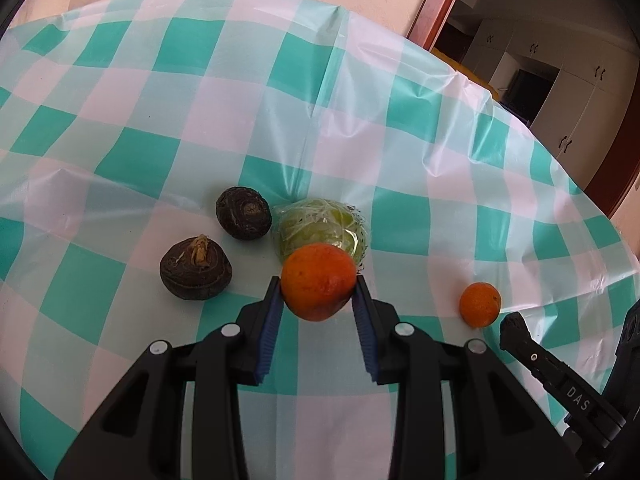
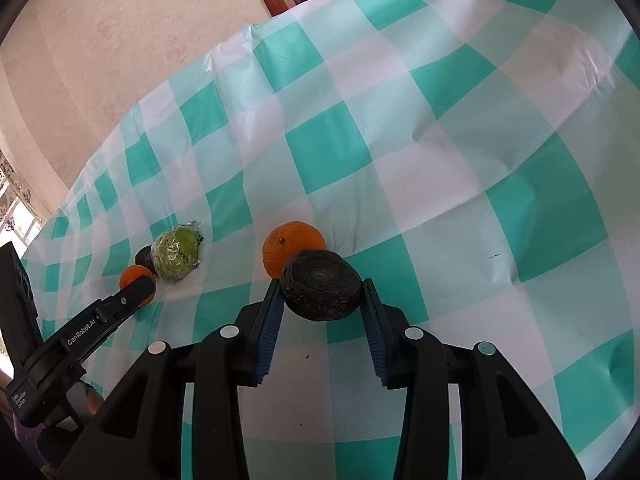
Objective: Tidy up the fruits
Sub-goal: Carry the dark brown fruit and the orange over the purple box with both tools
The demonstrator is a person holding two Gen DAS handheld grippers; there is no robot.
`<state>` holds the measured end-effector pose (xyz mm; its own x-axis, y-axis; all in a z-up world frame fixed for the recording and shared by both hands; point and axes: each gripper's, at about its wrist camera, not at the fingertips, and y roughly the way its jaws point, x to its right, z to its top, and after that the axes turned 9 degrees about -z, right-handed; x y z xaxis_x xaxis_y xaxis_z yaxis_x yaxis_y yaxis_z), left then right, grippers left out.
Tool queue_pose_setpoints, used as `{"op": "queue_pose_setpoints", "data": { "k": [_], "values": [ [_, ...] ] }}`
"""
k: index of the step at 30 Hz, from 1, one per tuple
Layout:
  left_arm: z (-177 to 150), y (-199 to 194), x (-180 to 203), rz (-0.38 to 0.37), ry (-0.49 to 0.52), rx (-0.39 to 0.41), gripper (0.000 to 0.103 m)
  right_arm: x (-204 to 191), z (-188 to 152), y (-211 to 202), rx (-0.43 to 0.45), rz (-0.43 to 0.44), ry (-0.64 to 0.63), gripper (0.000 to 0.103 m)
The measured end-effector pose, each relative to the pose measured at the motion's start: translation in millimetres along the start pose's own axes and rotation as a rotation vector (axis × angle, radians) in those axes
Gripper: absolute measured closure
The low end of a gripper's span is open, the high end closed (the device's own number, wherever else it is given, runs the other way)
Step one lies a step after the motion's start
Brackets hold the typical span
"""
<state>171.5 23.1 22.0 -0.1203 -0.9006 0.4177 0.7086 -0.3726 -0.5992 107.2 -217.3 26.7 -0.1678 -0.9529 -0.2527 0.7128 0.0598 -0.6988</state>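
Left wrist view, left to right. Two dark brown, ridged round fruits rest on the green-and-white checked tablecloth (image 1: 120, 120): the nearer dark fruit (image 1: 196, 267), with a dry tan stem tuft on top, and the farther dark fruit (image 1: 243, 213) just beyond it, the two close but apart. Beside the farther one lies a green fruit in clear wrap (image 1: 324, 228), almost touching it. Directly in front of the wrapped fruit, the left gripper (image 1: 319, 286) has its blue-padded fingers closed on a large orange (image 1: 319, 281), one pad against each flank. Farther right, a small orange (image 1: 479, 304) sits on the cloth, well apart from the cluster. One finger of the right gripper (image 1: 516, 328) enters at the lower right edge, its tip just beside the small orange.

Right wrist view, left to right. The left gripper appears at the lower left edge, its finger crossing in front of the large orange. Just beyond lie a dark fruit, mostly hidden, and the wrapped green fruit. Near the centre, the small orange rests on the cloth. In front of it, the right gripper clamps a third dark fruit (image 2: 322, 286) between its two blue pads, ridged face toward the camera. To the right the cloth bears only creases.
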Motion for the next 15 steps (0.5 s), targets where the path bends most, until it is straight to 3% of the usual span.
{"op": "queue_pose_setpoints", "data": {
  "k": [8, 15],
  "values": [
    [-23.1, -27.1, -6.5, 0.000, -0.057, 0.016, 0.068, -2.8, -5.7, -6.1, 0.014, -0.010, -0.010, 0.064],
    [-51.9, -59.0, -18.0, -0.018, -0.126, 0.015, 0.068, -23.1, -35.6, -30.8, 0.044, 0.012, -0.043, 0.064]
  ]
}}
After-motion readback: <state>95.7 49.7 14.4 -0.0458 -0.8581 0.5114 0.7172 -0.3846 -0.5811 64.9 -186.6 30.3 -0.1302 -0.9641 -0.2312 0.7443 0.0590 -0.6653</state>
